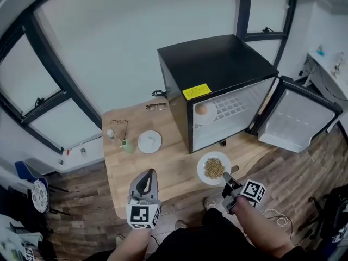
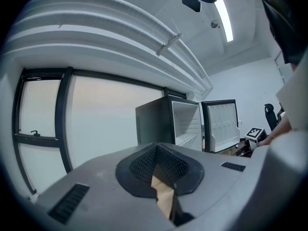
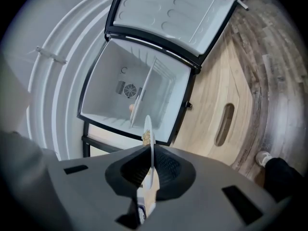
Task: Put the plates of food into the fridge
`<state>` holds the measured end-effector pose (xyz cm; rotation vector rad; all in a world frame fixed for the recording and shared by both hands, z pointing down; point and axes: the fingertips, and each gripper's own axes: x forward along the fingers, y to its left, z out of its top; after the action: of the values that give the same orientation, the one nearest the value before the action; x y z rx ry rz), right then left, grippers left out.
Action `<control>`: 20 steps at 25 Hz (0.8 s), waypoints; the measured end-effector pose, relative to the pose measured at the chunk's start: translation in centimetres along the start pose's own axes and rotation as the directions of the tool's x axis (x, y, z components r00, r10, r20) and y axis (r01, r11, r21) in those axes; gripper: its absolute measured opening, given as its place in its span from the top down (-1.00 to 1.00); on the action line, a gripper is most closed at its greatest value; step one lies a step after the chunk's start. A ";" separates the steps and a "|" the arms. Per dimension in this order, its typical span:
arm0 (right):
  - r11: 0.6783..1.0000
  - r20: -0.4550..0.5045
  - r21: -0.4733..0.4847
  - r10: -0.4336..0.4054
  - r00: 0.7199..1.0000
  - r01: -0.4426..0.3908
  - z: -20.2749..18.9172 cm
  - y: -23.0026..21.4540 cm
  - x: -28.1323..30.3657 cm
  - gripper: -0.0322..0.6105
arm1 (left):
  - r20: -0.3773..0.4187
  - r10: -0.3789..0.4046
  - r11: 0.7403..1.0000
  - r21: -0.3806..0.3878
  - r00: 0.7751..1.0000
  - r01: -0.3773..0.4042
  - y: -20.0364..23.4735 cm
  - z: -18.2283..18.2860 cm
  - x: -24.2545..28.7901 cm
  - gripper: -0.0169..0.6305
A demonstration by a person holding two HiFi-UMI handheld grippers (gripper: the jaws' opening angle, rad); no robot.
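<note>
A white plate of brownish food (image 1: 213, 168) hovers just above the wooden table (image 1: 168, 167), in front of the open black fridge (image 1: 217, 75). My right gripper (image 1: 228, 177) is shut on its near rim. In the right gripper view the plate (image 3: 149, 143) shows edge-on between the jaws, facing the fridge interior (image 3: 120, 88). Another plate with a round pale food item (image 1: 202, 113) rests on the fridge shelf. An empty-looking white plate (image 1: 149, 142) lies on the table. My left gripper (image 1: 148, 174) hangs over the table's front edge, shut and holding nothing.
The fridge door (image 1: 296, 118) stands swung open to the right. A small green vase (image 1: 127, 145), a little bottle (image 1: 111, 134) and two pairs of glasses (image 1: 156, 106) lie at the table's back left. A person's shoe (image 3: 263, 158) is on the wood floor.
</note>
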<state>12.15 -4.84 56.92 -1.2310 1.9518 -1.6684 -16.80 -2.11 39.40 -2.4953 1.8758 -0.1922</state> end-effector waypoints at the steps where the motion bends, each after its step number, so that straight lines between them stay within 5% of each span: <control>1: 1.000 0.008 0.003 0.002 1.000 -0.002 0.8 0.1 -0.1 0.80 | 0.004 -0.003 1.000 0.005 1.000 0.003 -0.4 0.3 0.6 0.94; 20: 0.993 0.129 0.019 0.110 0.986 -0.113 17.4 3.0 1.7 0.80 | 0.030 0.045 0.999 0.028 0.999 -0.046 -4.8 3.4 10.4 0.94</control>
<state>22.05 -17.71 49.72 -1.1659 1.8802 -1.5178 -8.97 -10.90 37.34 -2.4215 1.9027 -0.1794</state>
